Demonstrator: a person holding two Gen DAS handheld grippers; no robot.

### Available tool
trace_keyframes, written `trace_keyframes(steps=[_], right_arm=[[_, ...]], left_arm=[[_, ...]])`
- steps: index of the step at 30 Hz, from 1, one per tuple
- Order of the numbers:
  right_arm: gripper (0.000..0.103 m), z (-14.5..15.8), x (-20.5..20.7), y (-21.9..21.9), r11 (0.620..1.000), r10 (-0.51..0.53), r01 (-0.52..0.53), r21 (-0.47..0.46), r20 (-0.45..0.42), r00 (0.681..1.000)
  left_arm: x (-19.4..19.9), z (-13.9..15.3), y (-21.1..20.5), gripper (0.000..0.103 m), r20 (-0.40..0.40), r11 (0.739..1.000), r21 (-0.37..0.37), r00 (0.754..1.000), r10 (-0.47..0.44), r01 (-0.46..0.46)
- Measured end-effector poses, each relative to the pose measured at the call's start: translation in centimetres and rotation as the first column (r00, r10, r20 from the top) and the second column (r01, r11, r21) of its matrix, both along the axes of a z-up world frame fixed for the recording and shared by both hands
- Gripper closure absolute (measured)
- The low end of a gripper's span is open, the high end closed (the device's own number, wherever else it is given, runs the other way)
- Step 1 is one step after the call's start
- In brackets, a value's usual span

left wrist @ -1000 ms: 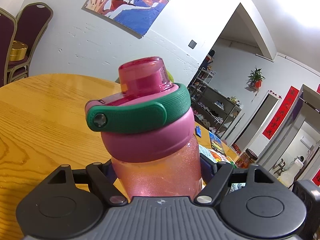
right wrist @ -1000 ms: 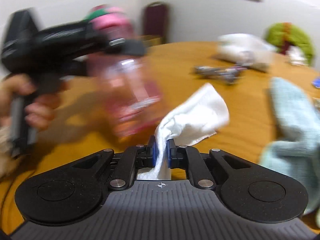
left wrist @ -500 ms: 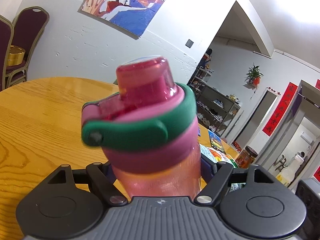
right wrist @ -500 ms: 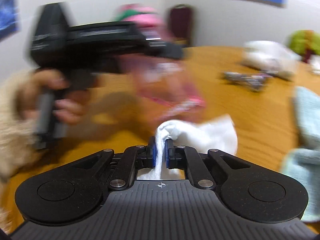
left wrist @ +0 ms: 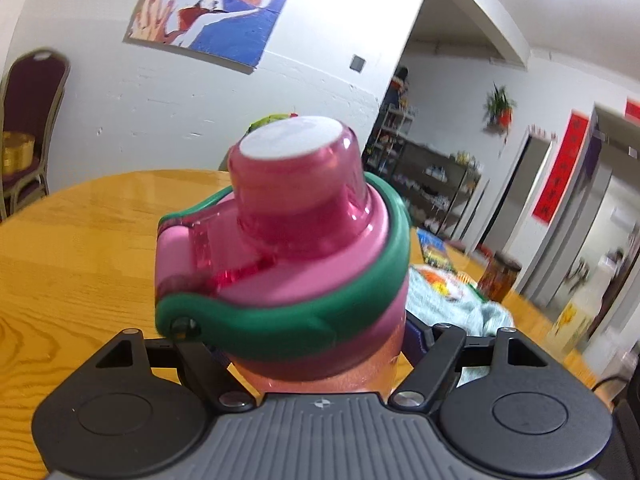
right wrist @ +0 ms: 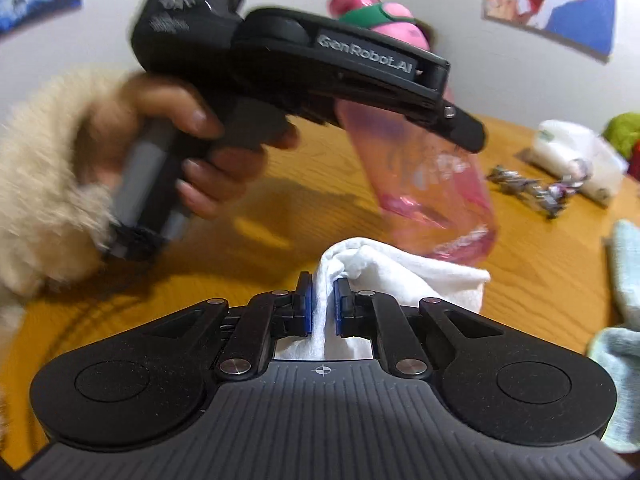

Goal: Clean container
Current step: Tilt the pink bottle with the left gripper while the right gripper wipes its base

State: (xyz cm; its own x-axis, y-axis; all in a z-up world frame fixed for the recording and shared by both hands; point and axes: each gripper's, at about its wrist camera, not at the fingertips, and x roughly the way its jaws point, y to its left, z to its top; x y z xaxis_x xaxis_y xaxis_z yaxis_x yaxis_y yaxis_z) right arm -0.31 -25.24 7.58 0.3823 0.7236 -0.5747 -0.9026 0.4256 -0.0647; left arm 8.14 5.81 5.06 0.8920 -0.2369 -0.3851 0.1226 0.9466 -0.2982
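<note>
The bottle (right wrist: 432,184) is clear pink, its lid (left wrist: 280,248) paler pink, its strap (left wrist: 320,320) green. The cloth (right wrist: 400,276) is white, the towel (right wrist: 624,280) pale blue. The worktop (left wrist: 60,264) is honey-yellow, wood-grained.

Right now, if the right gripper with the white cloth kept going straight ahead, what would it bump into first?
Probably the pink bottle. The white cloth in the right gripper already reaches near the bottle's bottom edge, held tilted by the left gripper. Depth is hard to judge.
</note>
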Motion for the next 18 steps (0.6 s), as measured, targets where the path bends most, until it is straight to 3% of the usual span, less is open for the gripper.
trace_keyframes(steps=[6,18], right_arm=[[0.092,0.1,0.2,-0.4,0.999,-0.04,0.04,0.003,-0.006,0.999],[0.092,0.3,-0.1,0.3,1.0,-0.022,0.022,-0.009,0.003,1.0]], left_arm=[[0.5,0.8,-1.3,0.029,-0.045,0.996,0.085,0.998,0.043,-0.039],[1.0,1.0,-0.6,0.029,-0.055,0.998,0.047,0.998,0.045,-0.042]])
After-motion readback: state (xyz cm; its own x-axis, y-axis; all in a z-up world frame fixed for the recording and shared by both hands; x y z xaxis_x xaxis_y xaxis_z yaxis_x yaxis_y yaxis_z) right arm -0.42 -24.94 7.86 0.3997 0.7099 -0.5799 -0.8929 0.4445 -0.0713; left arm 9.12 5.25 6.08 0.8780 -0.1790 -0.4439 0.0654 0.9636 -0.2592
